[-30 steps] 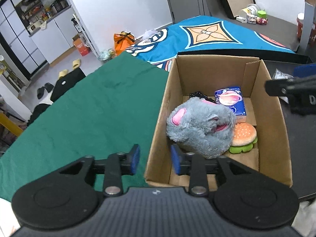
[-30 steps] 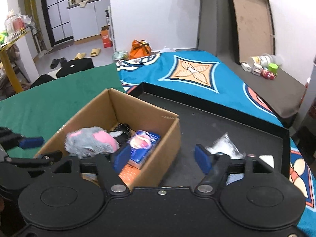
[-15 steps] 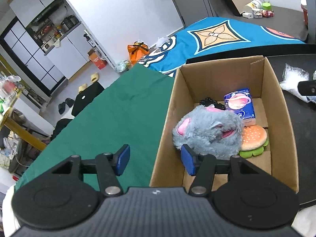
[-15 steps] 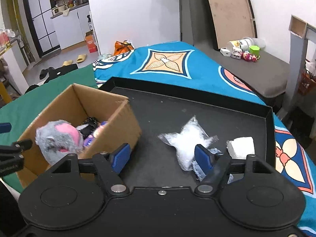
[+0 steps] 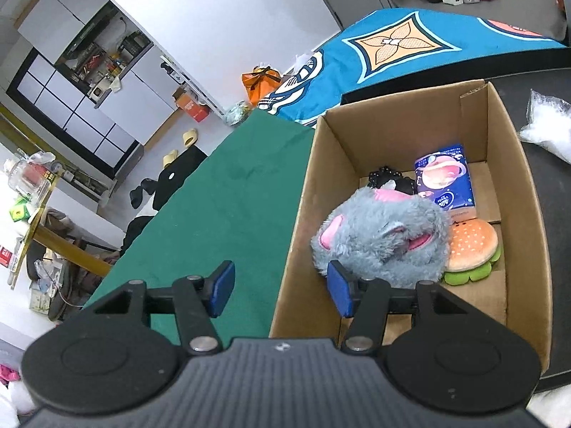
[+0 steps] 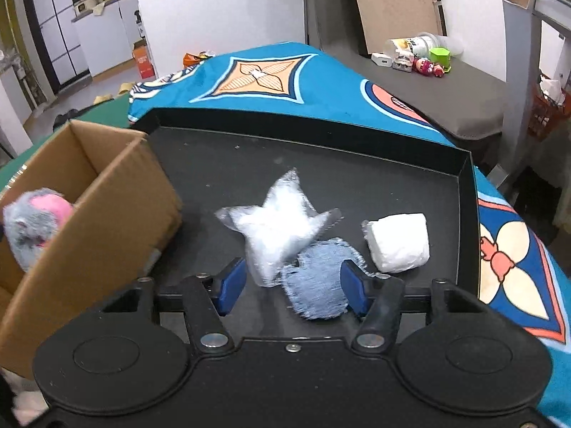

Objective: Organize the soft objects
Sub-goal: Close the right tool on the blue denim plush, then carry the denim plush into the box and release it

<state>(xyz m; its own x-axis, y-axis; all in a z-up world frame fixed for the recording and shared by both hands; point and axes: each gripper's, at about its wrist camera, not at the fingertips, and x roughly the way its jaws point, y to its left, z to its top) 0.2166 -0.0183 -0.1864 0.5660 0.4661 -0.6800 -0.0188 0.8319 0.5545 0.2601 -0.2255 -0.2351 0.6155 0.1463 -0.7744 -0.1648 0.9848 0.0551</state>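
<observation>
The right gripper (image 6: 292, 290), jaws closing but not yet gripping, is centred over the denim patch (image 6: 319, 280) on the black tray (image 6: 467, 192); the overlapping plastic bag (image 6: 278, 228) should be excluded. The left gripper (image 5: 282, 289) straddles the cardboard box (image 5: 296, 214) wall unclenched.

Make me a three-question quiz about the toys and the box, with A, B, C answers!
1. Where is the grey plush?
A. in the cardboard box
B. on the black tray
C. on the green cloth

2. How many soft things lie on the black tray?
A. one
B. three
C. five

3. What are the right gripper jaws gripping?
A. a burger
B. the box
C. nothing yet

Answers:
1 A: it sits inside the box walls.
2 B: clear stuffing bag, blue fuzzy piece, white bundle.
3 C: the jaws are closing, but the pads touch nothing.
</observation>
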